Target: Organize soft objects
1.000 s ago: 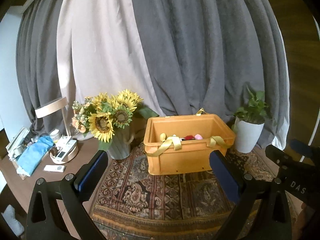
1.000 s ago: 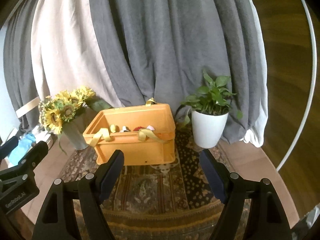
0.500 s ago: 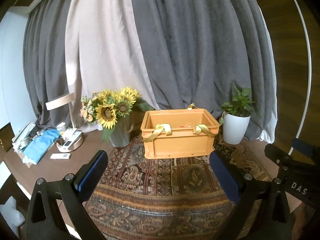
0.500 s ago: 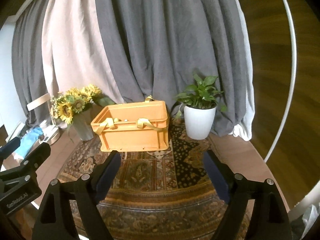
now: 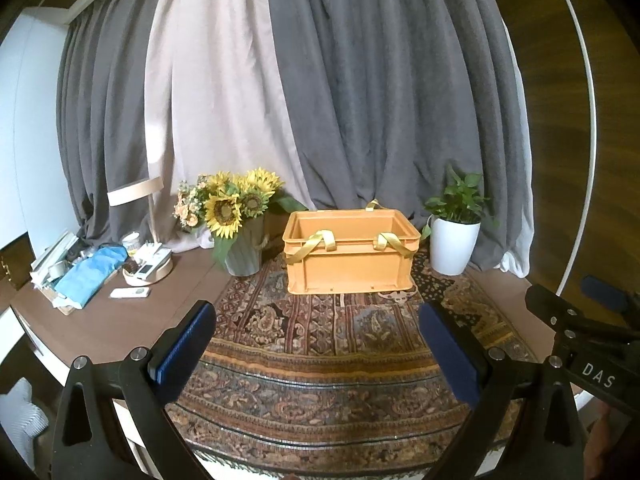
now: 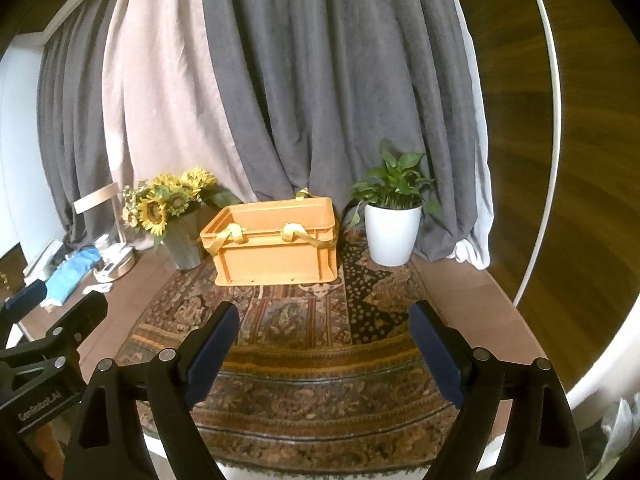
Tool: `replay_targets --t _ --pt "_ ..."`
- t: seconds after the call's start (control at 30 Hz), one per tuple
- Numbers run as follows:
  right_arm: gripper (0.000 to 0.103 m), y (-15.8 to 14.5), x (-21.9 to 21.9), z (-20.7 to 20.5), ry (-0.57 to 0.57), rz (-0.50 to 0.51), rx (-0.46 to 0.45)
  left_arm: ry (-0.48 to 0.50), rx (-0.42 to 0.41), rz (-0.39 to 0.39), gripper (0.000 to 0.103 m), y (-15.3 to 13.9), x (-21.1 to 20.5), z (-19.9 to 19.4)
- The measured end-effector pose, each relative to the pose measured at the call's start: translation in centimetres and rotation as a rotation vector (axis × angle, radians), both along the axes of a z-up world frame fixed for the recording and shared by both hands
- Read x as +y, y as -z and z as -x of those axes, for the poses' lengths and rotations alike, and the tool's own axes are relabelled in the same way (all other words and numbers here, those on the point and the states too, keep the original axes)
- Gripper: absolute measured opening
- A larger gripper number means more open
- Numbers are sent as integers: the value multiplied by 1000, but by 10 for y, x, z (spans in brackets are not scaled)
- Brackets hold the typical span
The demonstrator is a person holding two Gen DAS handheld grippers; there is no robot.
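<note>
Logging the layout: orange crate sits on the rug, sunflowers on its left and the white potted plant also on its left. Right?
Not quite. The potted plant stands to the right of the crate, as the left wrist view shows. The crate is on the rug, with the sunflowers on its left.

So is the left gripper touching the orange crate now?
Apart. The left wrist view shows bare rug between the open left gripper and the orange crate.
</note>
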State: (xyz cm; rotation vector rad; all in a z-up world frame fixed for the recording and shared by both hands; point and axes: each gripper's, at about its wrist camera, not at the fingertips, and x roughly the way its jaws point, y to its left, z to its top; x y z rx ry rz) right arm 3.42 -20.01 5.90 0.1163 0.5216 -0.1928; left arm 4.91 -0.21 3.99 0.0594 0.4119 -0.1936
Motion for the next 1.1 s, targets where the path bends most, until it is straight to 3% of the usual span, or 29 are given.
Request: replay_targets --t 0.57,1.1 --pt "88 1 7 44 14 -3 -6 13 -8 -5 103 0 4 42" --pt "88 -1 5 49 31 -2 -13 41 -7 2 103 -1 2 43"
